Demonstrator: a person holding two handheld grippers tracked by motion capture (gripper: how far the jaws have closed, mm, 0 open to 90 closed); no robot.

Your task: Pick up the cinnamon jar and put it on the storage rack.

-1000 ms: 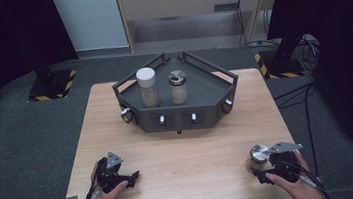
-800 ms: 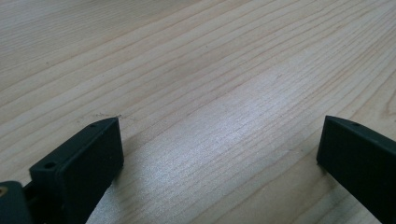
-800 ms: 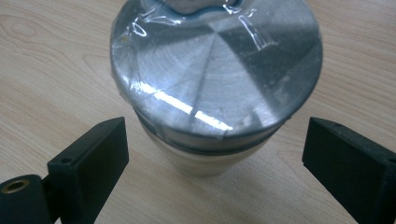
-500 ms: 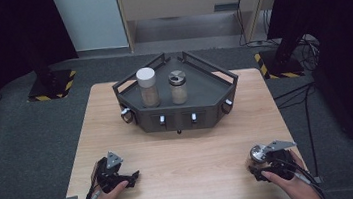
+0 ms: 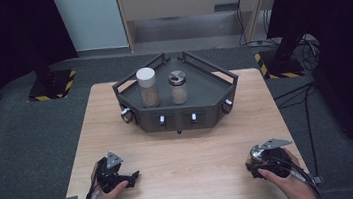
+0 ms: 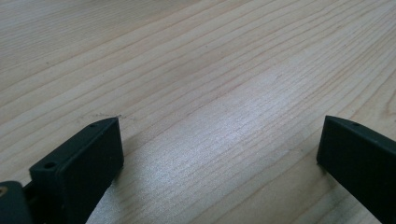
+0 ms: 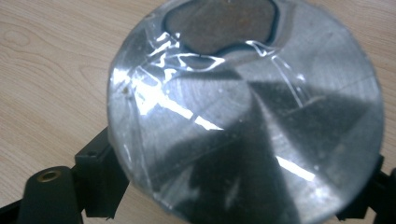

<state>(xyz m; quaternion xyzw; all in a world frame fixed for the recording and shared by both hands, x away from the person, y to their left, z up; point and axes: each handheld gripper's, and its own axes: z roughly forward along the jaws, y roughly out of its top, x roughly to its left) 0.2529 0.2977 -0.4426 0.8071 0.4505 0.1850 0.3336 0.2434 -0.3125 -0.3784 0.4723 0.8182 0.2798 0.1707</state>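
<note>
A light wooden desk [image 5: 182, 164] fills the middle of the high view. Toward twelve o'clock on it stands a dark grey, angular tray [image 5: 214, 92] with small knobs along its front wall. Inside the tray, a jar with a white lid [image 5: 147, 87] stands upright at about ten o'clock, and just beside it, at its three o'clock, a jar with a metal lid [image 5: 178, 87]. Grey carpet [image 5: 23, 142] surrounds the desk.

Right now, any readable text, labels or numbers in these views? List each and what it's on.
None readable.
Metal lid in the right gripper: bare, only glare.
Two jars on the dark tray: no label legible.
Left gripper: unmarked.
</note>
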